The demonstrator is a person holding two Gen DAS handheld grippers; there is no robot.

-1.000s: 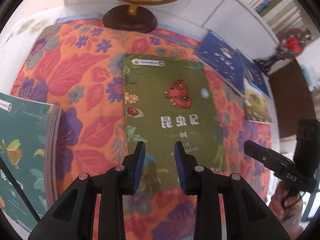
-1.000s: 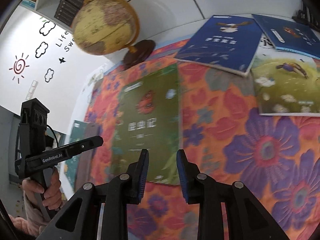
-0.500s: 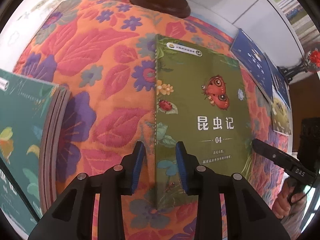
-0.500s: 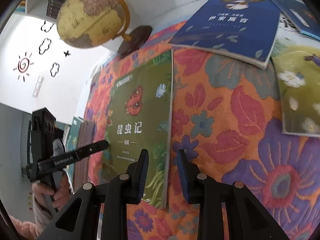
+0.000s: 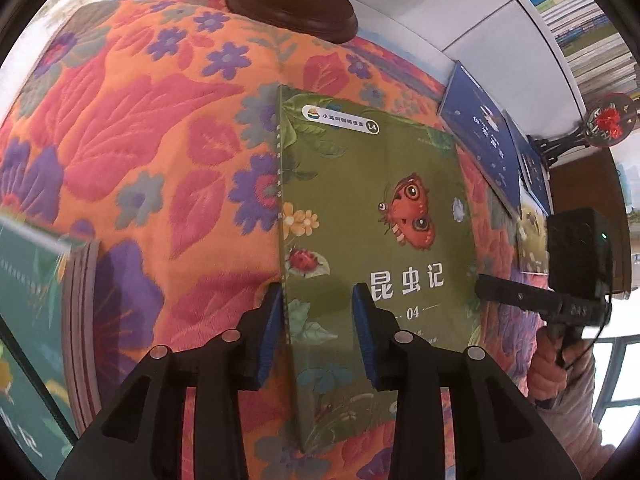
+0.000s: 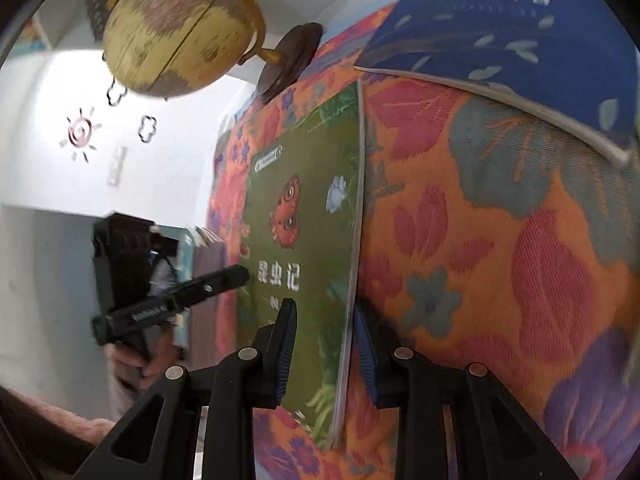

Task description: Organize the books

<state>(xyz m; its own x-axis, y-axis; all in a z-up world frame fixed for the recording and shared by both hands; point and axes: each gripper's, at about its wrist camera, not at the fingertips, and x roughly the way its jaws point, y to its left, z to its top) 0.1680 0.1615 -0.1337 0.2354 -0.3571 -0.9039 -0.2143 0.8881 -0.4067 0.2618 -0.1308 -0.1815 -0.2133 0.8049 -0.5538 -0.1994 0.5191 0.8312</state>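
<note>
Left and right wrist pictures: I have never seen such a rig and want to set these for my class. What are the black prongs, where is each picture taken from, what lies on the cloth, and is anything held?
There is no robot. A person holds a tool in each hand, and each tool ends in a two-fingered claw with a camera looking along the fingers. One picture comes from the left claw, the other from the right claw.

On the flowered cloth lie a green book with a butterfly, blue books and a book stack. A globe stands at the back.

Nothing is gripped yet. The left claw straddles the green book's spine. The right claw straddles its opposite edge, and its jaws have just been closing.
</note>
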